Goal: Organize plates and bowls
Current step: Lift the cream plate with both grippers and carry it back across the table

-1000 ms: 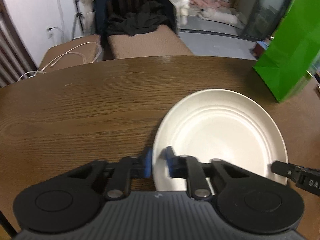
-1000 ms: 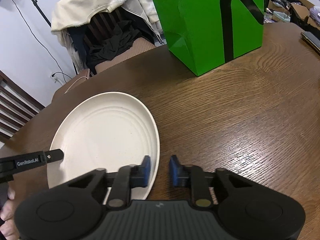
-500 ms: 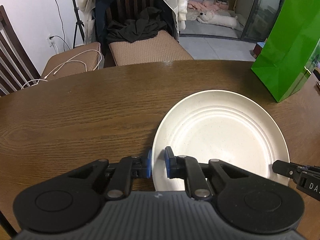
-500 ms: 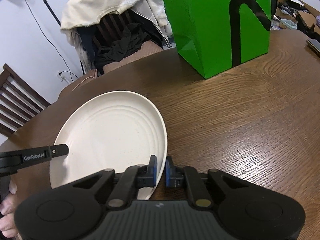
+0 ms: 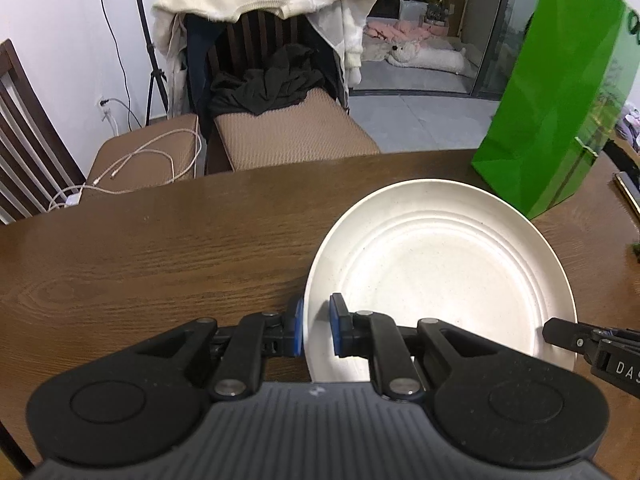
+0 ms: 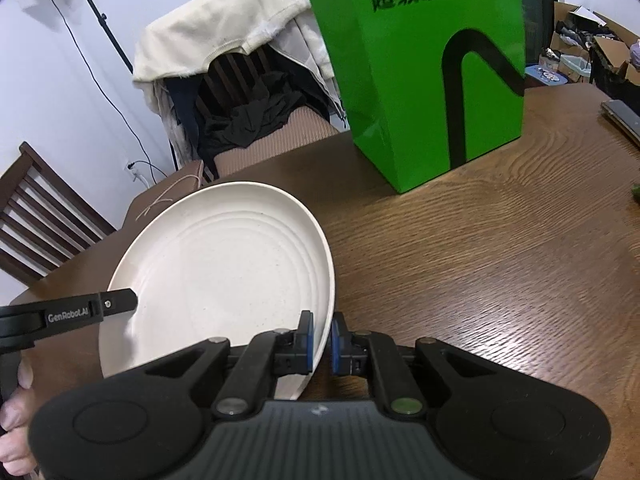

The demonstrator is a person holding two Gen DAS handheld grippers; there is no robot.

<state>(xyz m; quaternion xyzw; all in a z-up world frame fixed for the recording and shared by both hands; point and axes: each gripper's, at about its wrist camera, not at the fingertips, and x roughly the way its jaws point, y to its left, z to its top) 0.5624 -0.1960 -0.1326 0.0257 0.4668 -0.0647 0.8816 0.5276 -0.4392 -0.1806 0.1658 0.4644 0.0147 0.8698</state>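
Since a second ago the right gripper (image 6: 320, 338) has gone from open beside the plate rim to clamped on it, and both views show more of the room past the table, so the plate (image 5: 440, 272) now sits higher against the background. Left gripper (image 5: 316, 330) pinches the plate's left rim between its blue pads (image 5: 335, 330), jaws narrow. Right gripper pinches the opposite rim, jaws nearly together with only the thin edge between them. Cream plate with concentric ridges, held by both rims over the brown wooden table (image 5: 160, 248); whether it touches the wood cannot be told. Green paper bag (image 6: 424, 80) stands upright on the table beyond the plate, apart from it. Chair (image 5: 280, 132) draped with a cream garment and dark clothes behind the table. A hand (image 6: 12, 432) shows at the edge of the right wrist view.
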